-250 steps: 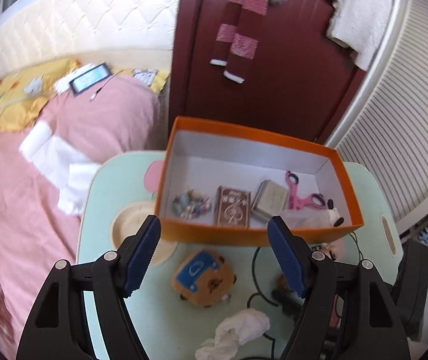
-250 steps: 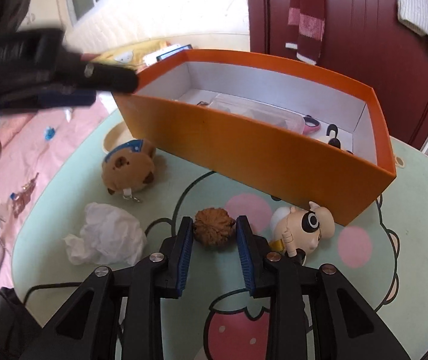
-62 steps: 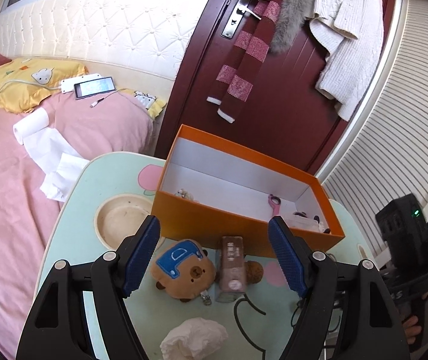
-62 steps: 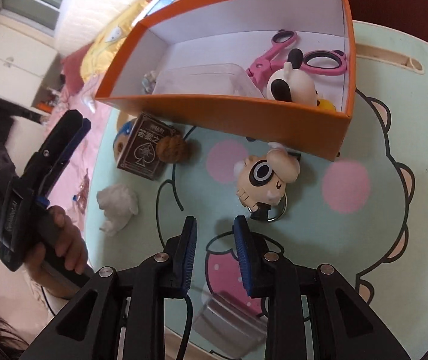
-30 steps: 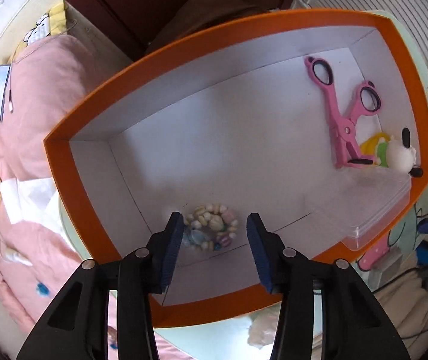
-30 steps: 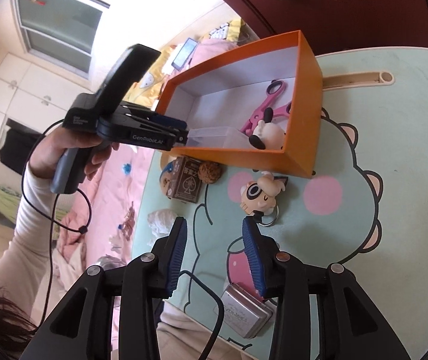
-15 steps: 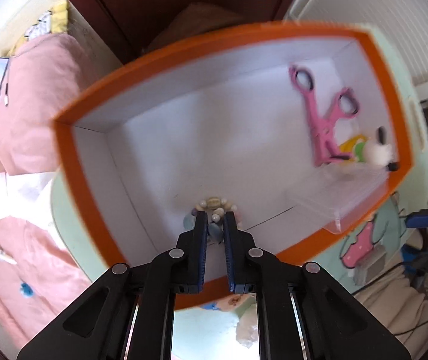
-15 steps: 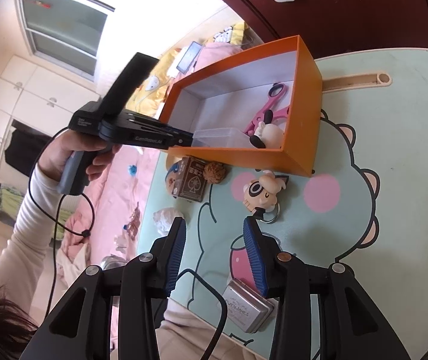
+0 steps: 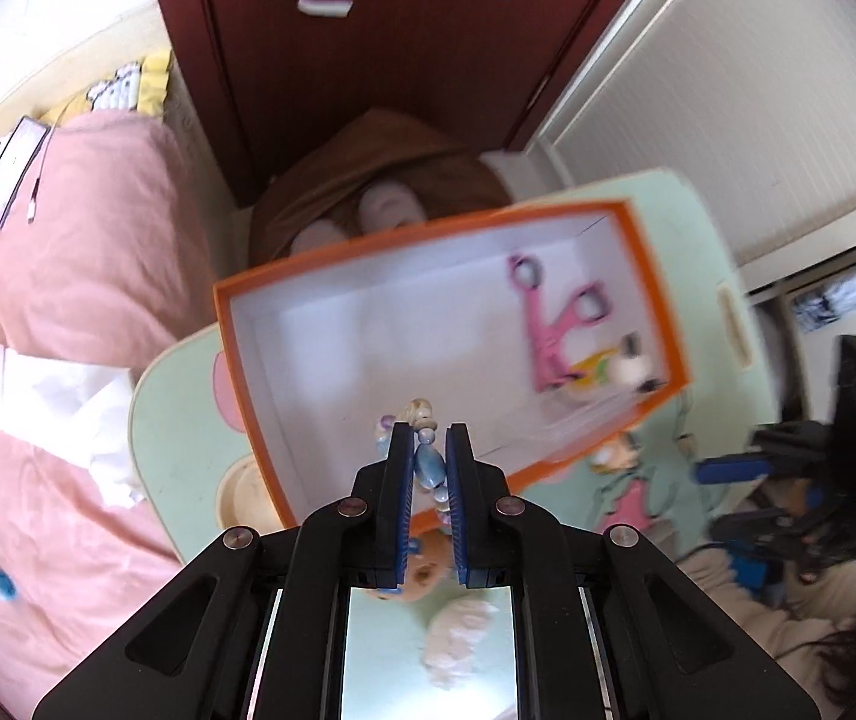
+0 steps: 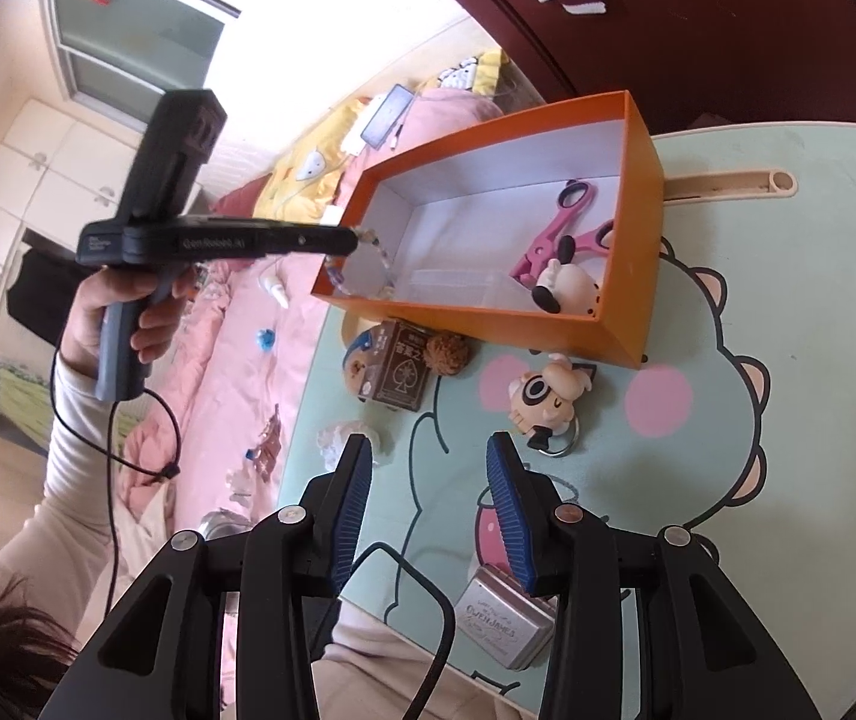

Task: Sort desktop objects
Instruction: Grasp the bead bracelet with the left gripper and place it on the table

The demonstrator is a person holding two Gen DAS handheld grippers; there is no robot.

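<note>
Orange cardboard box point(image 10: 638, 276) — 1 of it — sits on the mint cartoon-printed table point(image 10: 788, 420), holding 1 pink scissors point(image 10: 566, 228) and 1 clear plastic case point(image 10: 458, 285). Left gripper point(image 9: 428, 450) is clamped on 1 beaded bracelet point(image 9: 428, 462), lifted above the box's near end. Right gripper point(image 10: 428, 468) hangs over the table with jaws apart. Outside the box lie 1 card pack point(image 10: 401, 369), 1 walnut point(image 10: 449, 351), 1 metal tin point(image 10: 500, 618) — a pink bed point(image 10: 260, 330) stands beside.

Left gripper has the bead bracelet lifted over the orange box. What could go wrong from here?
1. The pastel bead bracelet is pinched at one spot by the left gripper; its loop dangles and may slip out.
2. That loop hangs at the orange cardboard box wall and could snag.
3. The left view is blurred, so judging placement is hard.
</note>
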